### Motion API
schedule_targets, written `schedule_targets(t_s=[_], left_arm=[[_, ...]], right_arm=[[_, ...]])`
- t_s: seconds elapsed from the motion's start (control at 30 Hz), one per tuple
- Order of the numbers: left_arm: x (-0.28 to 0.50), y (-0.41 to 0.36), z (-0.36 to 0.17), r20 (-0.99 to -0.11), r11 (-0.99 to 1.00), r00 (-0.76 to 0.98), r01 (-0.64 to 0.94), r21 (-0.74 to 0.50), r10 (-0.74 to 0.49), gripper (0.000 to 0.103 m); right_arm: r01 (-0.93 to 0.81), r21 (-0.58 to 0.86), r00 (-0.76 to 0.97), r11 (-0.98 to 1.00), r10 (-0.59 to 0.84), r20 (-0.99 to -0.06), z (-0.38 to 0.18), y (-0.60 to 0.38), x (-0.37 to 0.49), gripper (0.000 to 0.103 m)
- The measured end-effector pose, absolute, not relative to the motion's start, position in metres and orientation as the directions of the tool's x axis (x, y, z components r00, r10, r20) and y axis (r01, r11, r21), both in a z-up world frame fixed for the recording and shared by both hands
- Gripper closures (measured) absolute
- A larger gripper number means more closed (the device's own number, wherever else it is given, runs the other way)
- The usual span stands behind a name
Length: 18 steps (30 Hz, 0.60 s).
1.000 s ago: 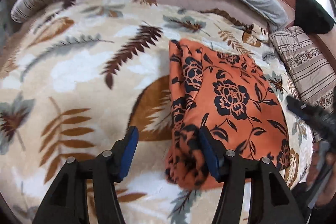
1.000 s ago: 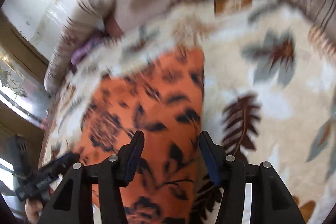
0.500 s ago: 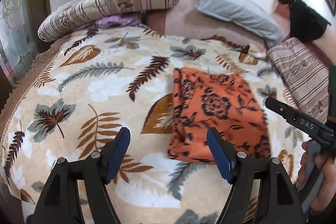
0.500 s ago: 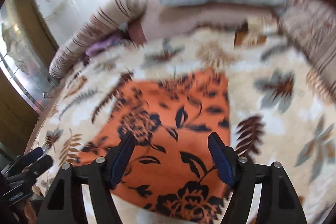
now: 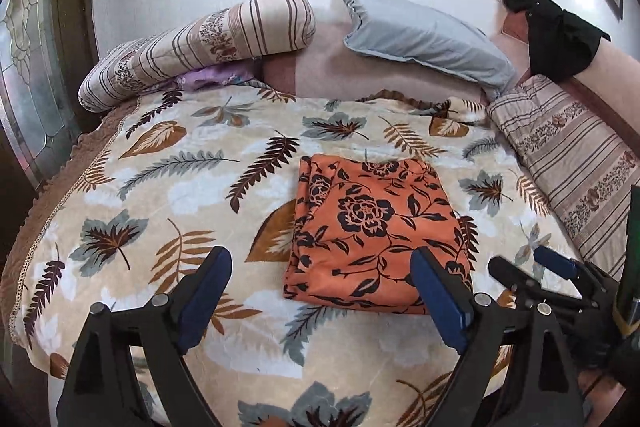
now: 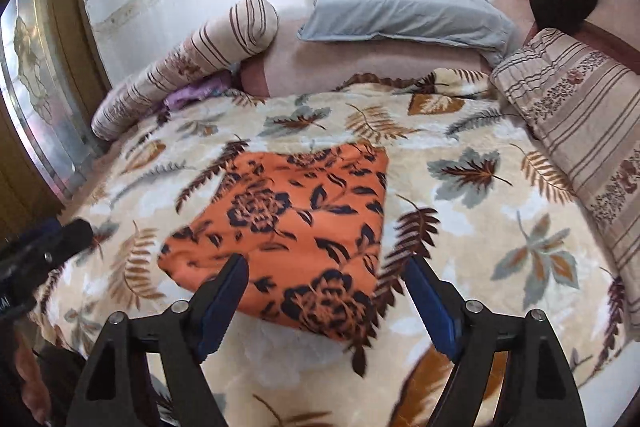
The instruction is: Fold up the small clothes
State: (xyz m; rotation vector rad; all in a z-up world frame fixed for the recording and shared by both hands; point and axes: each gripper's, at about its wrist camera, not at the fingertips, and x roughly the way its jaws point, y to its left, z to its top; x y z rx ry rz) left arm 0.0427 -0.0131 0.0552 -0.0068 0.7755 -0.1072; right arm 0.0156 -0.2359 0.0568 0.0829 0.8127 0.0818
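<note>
Folded orange cloth (image 5: 372,227) on blanket (image 5: 160,167)

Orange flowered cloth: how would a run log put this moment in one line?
orange black-flowered cloth: folded, on leaf-print blanket | left gripper: open, empty | right gripper: open, empty

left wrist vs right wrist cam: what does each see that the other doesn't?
Left wrist only: the right gripper at its right edge, and the left gripper, jaws open, nothing between them.
Right wrist only: the left gripper at its left edge, blurred, and the right gripper's open, empty jaws.
Both: folded orange floral garment on the leaf-print blanket, grey pillow, striped bolster.
</note>
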Motion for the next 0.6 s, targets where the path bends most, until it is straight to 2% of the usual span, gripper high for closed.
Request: schedule_targets(t_s=[0.1, 0.17, 0.37, 0.6], left_arm=[[0.042, -0.019, 0.055, -0.698, 0.996, 0.712, 0.085, -0.02, -0.075, 0.012], [0.043, -0.022, 0.055, -0.703, 0.996, 0.708, 0.083, -0.013, -0.068, 0.006], [0.048, -0.025, 0.053, -0.709, 0.998, 0.705, 0.059, 0.02, -0.027, 0.002], [0.053, -0.025, 0.053, -0.707, 0.997, 0.705, 0.076, -0.005, -0.058, 0.001]], right_arm=[[-0.056, 0.069, 0.66, 0.996, 0.089, -0.746, 0.052, -0.232, 0.013, 0.02], [-0.062, 0.05, 0.659, 0.997, 0.079, -0.748, 0.052, -0.23, 0.012, 0.017], [-0.065, 0.067, 0.661, 0.996, 0.093, -0.745, 0.054, -0.23, 0.013, 0.017], [-0.06, 0.066, 0.658, 0.996, 0.089, -0.748, 0.054, -0.229, 0.018, 0.017]])
